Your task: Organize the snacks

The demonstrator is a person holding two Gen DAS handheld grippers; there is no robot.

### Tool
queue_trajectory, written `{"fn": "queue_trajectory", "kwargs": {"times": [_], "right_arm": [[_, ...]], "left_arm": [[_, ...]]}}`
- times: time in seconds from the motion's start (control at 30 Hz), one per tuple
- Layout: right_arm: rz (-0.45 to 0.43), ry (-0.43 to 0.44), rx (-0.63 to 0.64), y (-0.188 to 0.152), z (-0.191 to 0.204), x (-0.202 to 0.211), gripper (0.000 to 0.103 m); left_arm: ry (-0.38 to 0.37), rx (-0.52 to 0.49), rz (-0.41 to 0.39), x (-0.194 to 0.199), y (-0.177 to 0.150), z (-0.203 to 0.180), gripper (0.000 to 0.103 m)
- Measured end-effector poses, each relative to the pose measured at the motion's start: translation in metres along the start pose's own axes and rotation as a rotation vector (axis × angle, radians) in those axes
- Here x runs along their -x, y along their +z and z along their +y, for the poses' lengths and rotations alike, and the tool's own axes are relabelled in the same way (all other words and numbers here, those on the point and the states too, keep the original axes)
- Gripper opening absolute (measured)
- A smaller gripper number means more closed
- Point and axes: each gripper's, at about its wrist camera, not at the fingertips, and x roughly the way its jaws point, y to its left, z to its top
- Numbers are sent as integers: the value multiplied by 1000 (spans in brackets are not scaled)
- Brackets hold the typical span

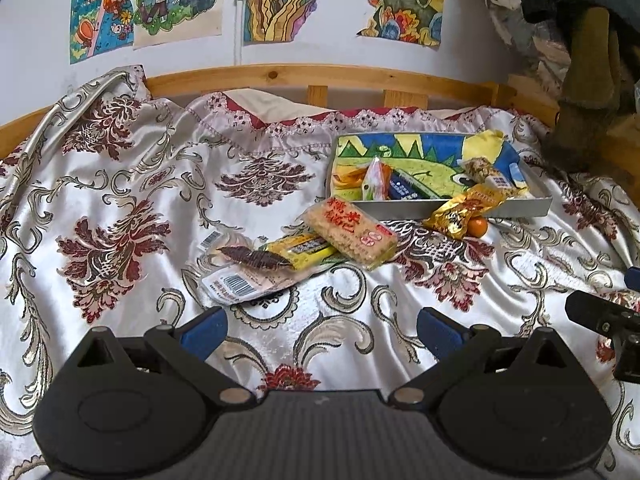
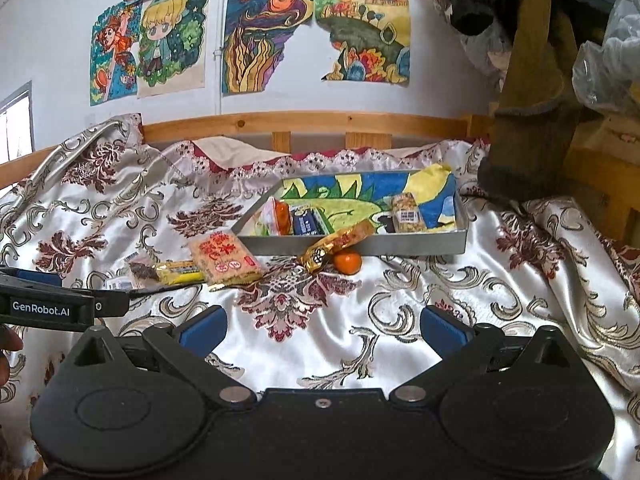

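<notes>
Both grippers, left gripper [image 1: 320, 330] and right gripper [image 2: 322, 330], gape empty; I'd take the near barcode packet [image 1: 240, 284] flat, then carry it to the far tray [image 1: 440, 207].

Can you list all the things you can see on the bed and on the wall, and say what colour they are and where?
tray: one, grey metal with a colourful drawn lining, far side of the bed
snacks in the tray: several; orange packet, dark blue packet, pale nut bar
gold wrapper: one, leaning on the tray's front wall
orange fruit: one, in front of the tray
rice cracker pack: one, tan with red writing, on the bedspread
yellow packet: one, partly under the cracker pack
clear packet with barcode: one, left of the pile
bedspread: silver with dark red flowers
drawings: several, colourful, on the wall
left gripper: black, blue pads, open
right gripper: same, open
</notes>
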Motion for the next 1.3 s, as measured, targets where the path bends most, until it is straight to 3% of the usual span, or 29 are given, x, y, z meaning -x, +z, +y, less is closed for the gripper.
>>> {"fn": "queue_trajectory", "kwargs": {"times": [1.3], "right_arm": [[88,23,25,-7,11,-24,102]], "left_arm": [[93,-11,101,-17,-3,8,103]]}}
